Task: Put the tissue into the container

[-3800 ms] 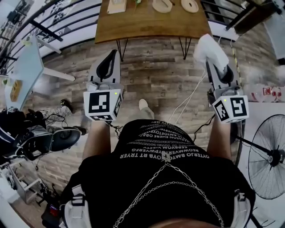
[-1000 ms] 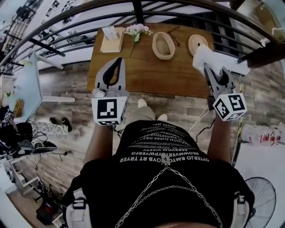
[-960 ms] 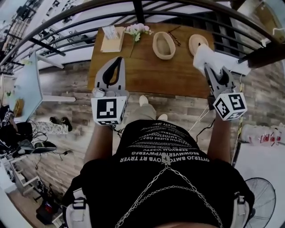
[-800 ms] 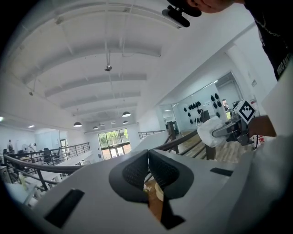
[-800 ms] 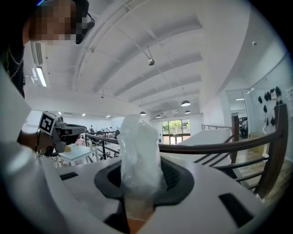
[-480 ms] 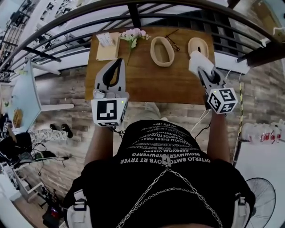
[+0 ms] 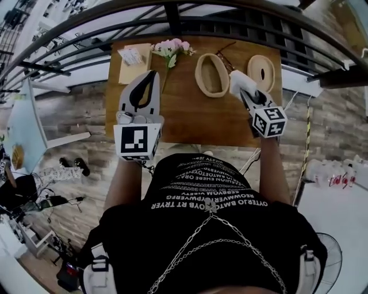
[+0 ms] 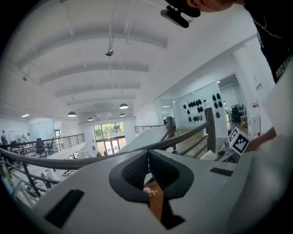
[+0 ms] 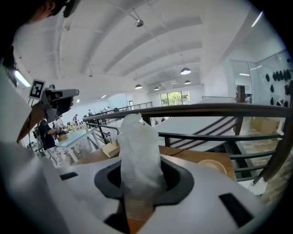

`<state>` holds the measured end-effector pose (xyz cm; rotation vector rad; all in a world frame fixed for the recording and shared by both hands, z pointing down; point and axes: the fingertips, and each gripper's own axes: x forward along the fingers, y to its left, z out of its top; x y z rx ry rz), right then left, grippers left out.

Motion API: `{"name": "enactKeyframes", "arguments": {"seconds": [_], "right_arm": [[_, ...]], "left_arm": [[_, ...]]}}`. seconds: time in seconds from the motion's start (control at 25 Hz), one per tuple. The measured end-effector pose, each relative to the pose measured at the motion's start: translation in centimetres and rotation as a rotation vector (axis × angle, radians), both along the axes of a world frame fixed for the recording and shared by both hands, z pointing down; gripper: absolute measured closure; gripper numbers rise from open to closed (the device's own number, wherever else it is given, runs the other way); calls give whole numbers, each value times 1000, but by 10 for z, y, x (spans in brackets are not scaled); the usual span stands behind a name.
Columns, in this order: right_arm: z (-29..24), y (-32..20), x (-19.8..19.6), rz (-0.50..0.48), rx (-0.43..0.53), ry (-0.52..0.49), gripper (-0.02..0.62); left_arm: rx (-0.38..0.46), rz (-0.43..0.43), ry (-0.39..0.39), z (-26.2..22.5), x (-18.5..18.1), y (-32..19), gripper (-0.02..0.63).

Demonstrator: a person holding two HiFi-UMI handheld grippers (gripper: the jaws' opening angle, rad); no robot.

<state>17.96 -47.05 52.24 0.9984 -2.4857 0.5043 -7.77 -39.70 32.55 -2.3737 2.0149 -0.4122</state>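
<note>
A crumpled white tissue (image 7: 238,82) (image 9: 138,153) sticks up from my right gripper (image 7: 244,92) (image 9: 139,183), whose jaws are shut on it. In the head view this gripper hangs over the wooden table (image 7: 184,115), just right of the oval wooden container (image 7: 199,73). The container looks hollow, with nothing seen inside. My left gripper (image 7: 149,77) (image 8: 148,154) is over the table's left half, its jaws shut with nothing between them. The tissue hides the right gripper's fingertips.
A tissue box (image 7: 132,60) (image 9: 111,149) sits at the table's far left, pink flowers (image 7: 170,48) beside it. A flat oval wooden lid or dish (image 7: 262,71) (image 9: 213,166) lies right of the container. A dark railing (image 7: 172,11) runs behind the table.
The table has come nearer as the person walked up to it. My right gripper has carried the tissue left, from by the oval lid to beside the container. The left gripper kept its place.
</note>
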Motion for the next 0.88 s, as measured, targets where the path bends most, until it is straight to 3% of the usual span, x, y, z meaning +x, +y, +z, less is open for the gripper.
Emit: {"name": "enactKeyframes", "arguments": {"seconds": [0.56,0.88], "right_arm": [[156,-60,-80,-123,-260,162,468],[195,-58,-102,-182,-352,295,465]], "left_arm": [[-141,-19,14,64,-48,-65,577],[-182,-41,30,86,-65,-62,577]]}}
